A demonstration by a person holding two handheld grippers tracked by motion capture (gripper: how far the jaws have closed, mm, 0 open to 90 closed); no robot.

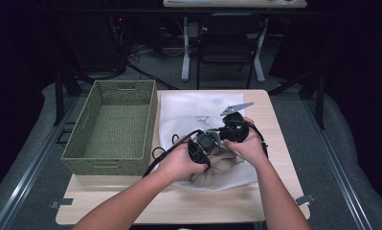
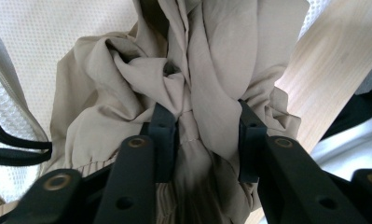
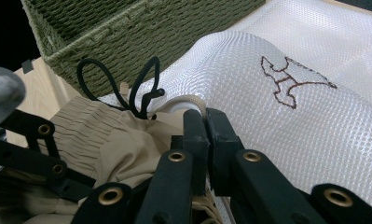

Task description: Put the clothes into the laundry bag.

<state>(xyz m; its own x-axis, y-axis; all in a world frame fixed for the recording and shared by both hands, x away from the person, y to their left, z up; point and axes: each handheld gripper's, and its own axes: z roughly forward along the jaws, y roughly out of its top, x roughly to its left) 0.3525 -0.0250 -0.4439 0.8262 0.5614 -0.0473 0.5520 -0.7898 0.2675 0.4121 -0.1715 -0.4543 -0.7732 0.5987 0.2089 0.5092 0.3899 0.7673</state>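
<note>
Beside the green basket [image 1: 113, 125], the left gripper [image 2: 207, 135] clamps beige garment [image 2: 127, 93] folds; the right gripper [image 3: 205, 122], jaws closed, pinches the mesh bag [image 3: 291, 121] rim (stuffing underway); next, push cloth deeper.

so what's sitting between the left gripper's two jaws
A bunched fold of the beige garment lies between the left gripper jaws, seen in the left gripper view.

Soft matt beige cloth garment [image 2: 127, 88], white mesh bag [image 3: 277, 56] (fine, net-like), rough woven basket [image 1: 113, 125], smooth pale wooden table [image 1: 188, 203]
</note>
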